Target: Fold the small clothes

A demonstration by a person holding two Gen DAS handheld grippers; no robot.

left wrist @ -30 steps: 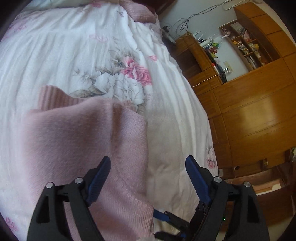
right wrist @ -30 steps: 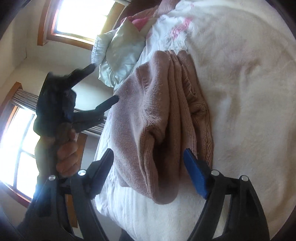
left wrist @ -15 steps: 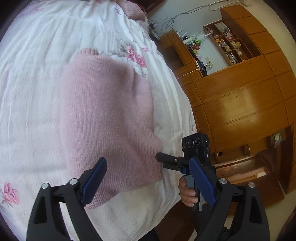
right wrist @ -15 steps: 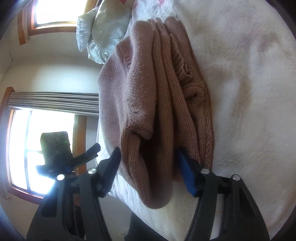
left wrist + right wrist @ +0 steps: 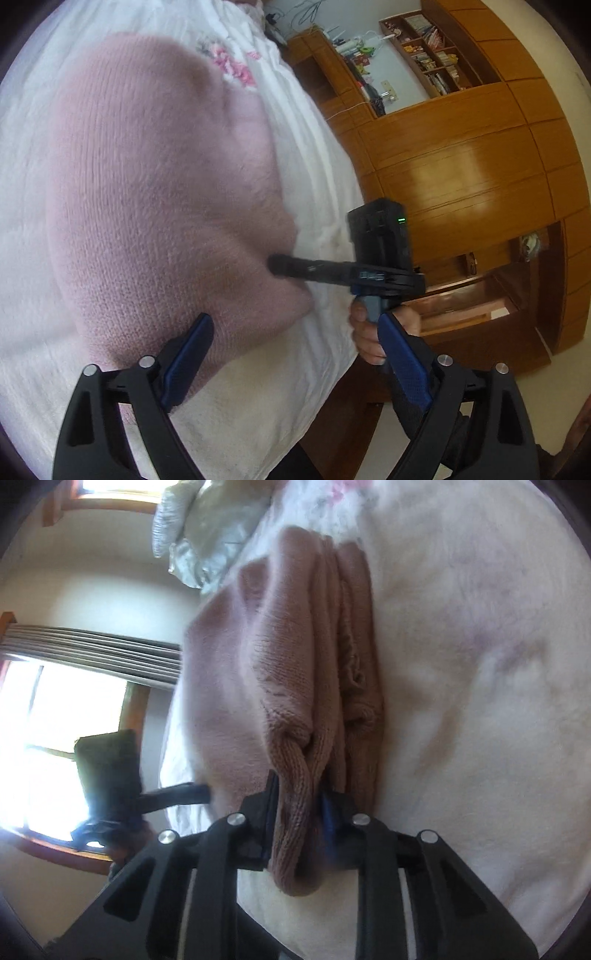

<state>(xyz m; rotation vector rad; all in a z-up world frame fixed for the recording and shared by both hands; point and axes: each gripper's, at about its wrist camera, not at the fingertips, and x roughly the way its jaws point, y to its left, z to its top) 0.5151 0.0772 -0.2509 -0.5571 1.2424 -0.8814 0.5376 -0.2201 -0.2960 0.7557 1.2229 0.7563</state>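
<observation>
Pinching step in hand, sweater already folded to compact stack on bed

Left wrist: left gripper [image 5: 291, 363] spread wide, holding nothing, hovering at near edge of sweater [image 5: 159, 192] on white bed [image 5: 314, 155]. Right gripper [image 5: 275, 265] tips pressed into sweater's side edge. vs 0.5 s ago: view closer in, sweater fills more of frame

Right wrist: right gripper [image 5: 297, 799] clamped on sweater [image 5: 291, 686] edge, layers bunched between fingers. vs 0.5 s ago: jaws were apart, straddling fold

Next, my guess: left needs grip on free edge, then lift together for final fold or move
</observation>
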